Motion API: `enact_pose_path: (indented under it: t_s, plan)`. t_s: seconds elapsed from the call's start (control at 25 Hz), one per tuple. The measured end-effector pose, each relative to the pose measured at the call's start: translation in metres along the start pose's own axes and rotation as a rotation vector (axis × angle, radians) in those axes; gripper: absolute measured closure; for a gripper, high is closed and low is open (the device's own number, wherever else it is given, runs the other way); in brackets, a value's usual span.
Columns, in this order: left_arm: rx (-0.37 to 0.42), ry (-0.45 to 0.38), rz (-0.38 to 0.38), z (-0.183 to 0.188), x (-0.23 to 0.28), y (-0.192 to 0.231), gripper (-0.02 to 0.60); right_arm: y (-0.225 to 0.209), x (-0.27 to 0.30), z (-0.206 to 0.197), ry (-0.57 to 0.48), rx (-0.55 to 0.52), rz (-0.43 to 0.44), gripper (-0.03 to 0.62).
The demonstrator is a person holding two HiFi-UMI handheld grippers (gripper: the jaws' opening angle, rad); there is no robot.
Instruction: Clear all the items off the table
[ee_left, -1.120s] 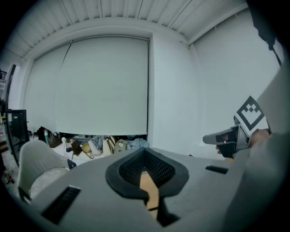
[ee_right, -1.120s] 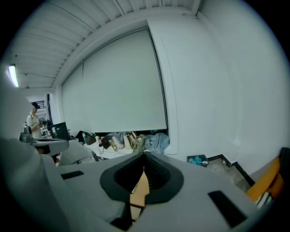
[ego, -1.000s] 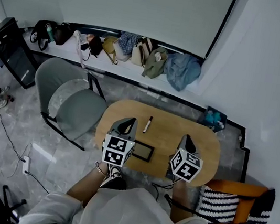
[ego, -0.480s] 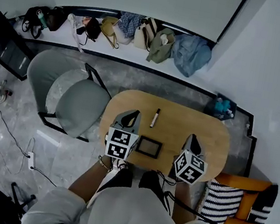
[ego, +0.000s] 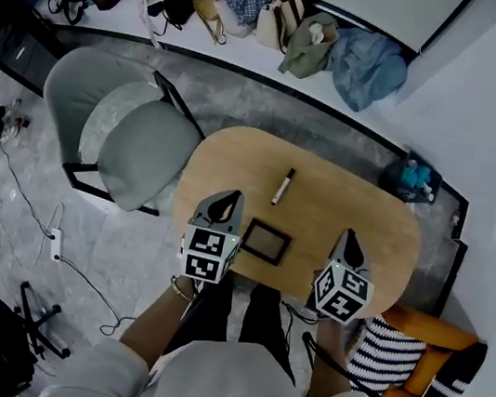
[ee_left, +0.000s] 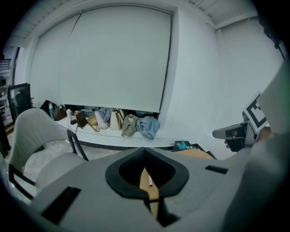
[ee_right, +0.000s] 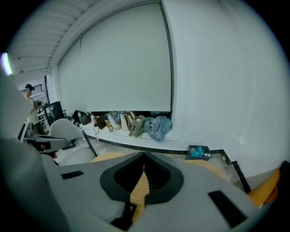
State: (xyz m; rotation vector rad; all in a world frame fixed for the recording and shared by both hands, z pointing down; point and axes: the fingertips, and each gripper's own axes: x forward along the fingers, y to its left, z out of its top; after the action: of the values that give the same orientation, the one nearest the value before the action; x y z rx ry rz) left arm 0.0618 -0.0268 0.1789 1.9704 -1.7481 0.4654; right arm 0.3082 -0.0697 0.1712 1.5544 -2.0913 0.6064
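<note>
A black marker pen (ego: 282, 187) lies near the middle of the oval wooden table (ego: 359, 211). A dark framed slate (ego: 265, 241) lies flat closer to the table's near edge. My left gripper (ego: 229, 197) hovers just left of the slate, jaws shut and empty. My right gripper (ego: 349, 235) hangs over the table's near right part, also shut with nothing in it. In the left gripper view the pen (ee_left: 150, 181) shows through the gap behind the closed tips (ee_left: 145, 149). The right gripper view shows only bare tabletop (ee_right: 139, 186) behind its tips (ee_right: 144, 155).
A grey chair (ego: 134, 150) stands against the table's left side. An orange chair with a striped cushion (ego: 391, 358) is at the near right. Bags and clothes (ego: 295, 31) line the far ledge. A dark box with blue items (ego: 411, 178) sits on the floor beyond the table.
Both grippers have sunk toward the tabletop. The left gripper's cube no longer overlaps the slate, which now shows whole. The head view has shifted, so the table sits higher in the frame.
</note>
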Motion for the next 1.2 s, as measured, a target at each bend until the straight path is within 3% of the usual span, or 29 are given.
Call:
enact_pose_path:
  t_s: [0.2,0.44,0.56,0.76,1.04,1.2]
  plan:
    - [-0.026,0.070,0.012,-0.061,0.030,0.010,0.574,-0.003,0.038,-0.054,0.065,0.009,0.000,0.569]
    - [-0.080,0.235,0.012,-0.179,0.081,0.011,0.574,-0.006,0.097,-0.161,0.219,0.038,0.005,0.569]
    - [-0.105,0.262,0.025,-0.219,0.099,0.013,0.575,-0.003,0.118,-0.198,0.248,0.046,0.023,0.569]
    - [-0.136,0.285,0.046,-0.253,0.108,0.017,0.575,0.005,0.130,-0.231,0.272,0.050,0.054,0.569]
    - [-0.136,0.315,0.049,-0.272,0.104,0.014,0.574,0.008,0.129,-0.250,0.308,0.044,0.078,0.569]
    - [-0.136,0.327,0.058,-0.282,0.105,0.017,0.574,0.020,0.138,-0.267,0.351,0.050,0.135,0.568]
